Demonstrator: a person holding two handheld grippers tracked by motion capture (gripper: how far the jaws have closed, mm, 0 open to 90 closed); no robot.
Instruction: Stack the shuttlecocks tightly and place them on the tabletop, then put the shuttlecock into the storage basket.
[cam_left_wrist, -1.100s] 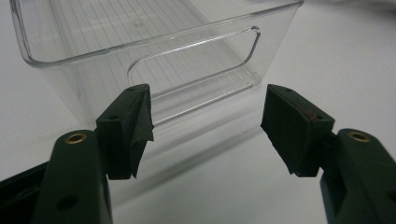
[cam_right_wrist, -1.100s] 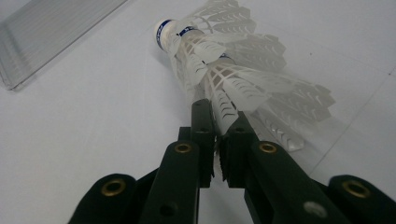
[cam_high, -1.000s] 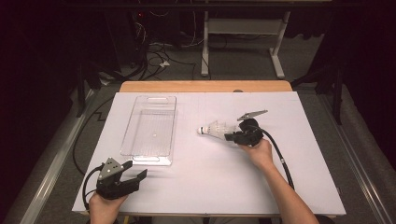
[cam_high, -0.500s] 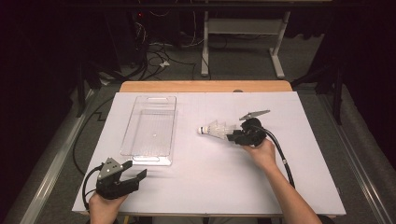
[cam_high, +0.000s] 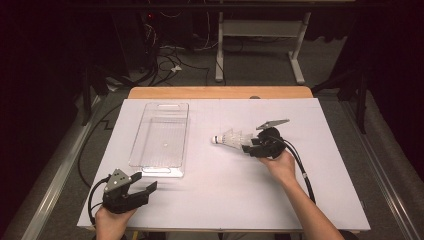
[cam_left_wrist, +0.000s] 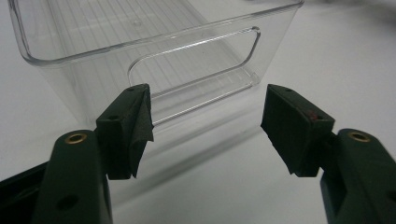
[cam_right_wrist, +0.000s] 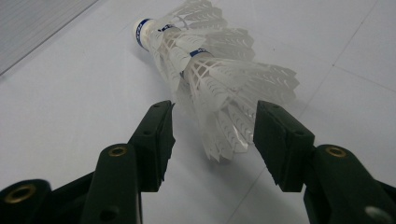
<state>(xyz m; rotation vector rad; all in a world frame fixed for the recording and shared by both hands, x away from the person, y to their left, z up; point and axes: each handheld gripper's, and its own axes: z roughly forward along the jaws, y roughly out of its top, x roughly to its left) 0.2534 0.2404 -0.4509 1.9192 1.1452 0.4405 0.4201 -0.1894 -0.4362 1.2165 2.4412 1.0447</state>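
The right gripper (cam_high: 248, 148) lies low on the white table surface (cam_high: 210, 200), its black jaws standing apart with the skirt end of a stack of white feathered shuttlecocks with blue-banded cork tips (cam_right_wrist: 212, 70) between them; the jaws have just been opening, and in the right gripper view neither pad presses on the feathers, a gap showing on the left side at least. The shuttlecocks lie on their side on the table (two nested, as far as the right gripper view allows a count), cork end pointing toward the clear ribbed plastic bin with cut-out handles (cam_high: 161, 137), which sits well apart to the left. The left gripper (cam_high: 145, 190) rests near the table's front edge, jaws wide apart and empty, facing the bin's near end wall (cam_left_wrist: 196, 56) without touching it. Judged risks: the feather skirt is light and springy, so a withdrawal that drags a pad across it could roll or skid the stack off its spot; a renewed closing on the skirt could crush or bend the vanes, or part the nested pieces. The bin is light and unrestrained, and a careless approach by the left gripper could push it across the smooth surface.
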